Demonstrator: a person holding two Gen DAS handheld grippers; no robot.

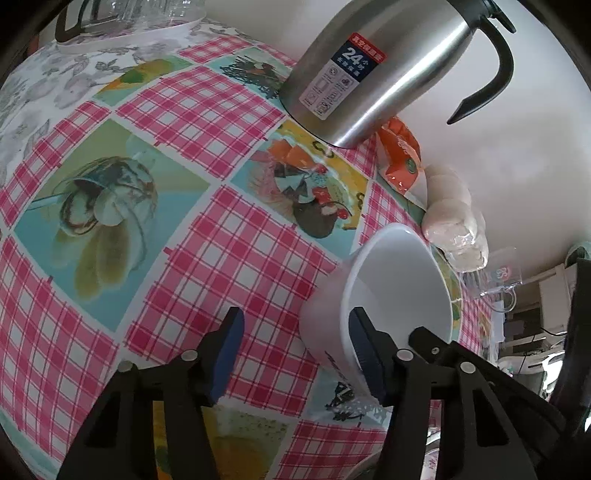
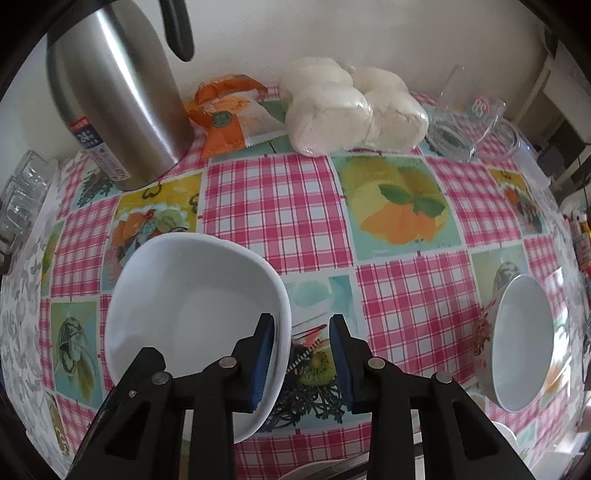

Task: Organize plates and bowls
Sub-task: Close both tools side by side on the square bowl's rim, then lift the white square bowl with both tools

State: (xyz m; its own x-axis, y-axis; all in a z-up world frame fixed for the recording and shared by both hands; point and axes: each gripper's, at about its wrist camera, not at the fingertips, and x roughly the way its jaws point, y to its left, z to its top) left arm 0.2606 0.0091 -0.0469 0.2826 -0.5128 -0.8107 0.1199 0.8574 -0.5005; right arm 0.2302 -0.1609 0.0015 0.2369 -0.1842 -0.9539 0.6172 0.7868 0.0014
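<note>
In the left wrist view a white bowl [image 1: 399, 280] with a pale pinkish outside stands on the checked tablecloth. My left gripper [image 1: 295, 314] straddles its near wall. One blue pad is inside the bowl. The other stands well outside, apart from the wall, so the jaws are open. In the right wrist view a shallow white dish [image 2: 192, 295] lies at the left. My right gripper [image 2: 302, 319] straddles its right rim, with one pad inside against the rim. The outer pad is a gap away. A second bowl [image 2: 521, 343], white inside with a flowered outside, sits at the right edge.
A steel thermos jug [image 2: 110, 96] stands at the back left. Beside it along the wall lie an orange snack packet [image 2: 225, 118], a bag of white buns [image 2: 351, 110] and clear glassware [image 2: 469, 122]. More glasses [image 1: 122, 18] stand at the far corner. The table [image 2: 280, 206] has a pink checked cloth.
</note>
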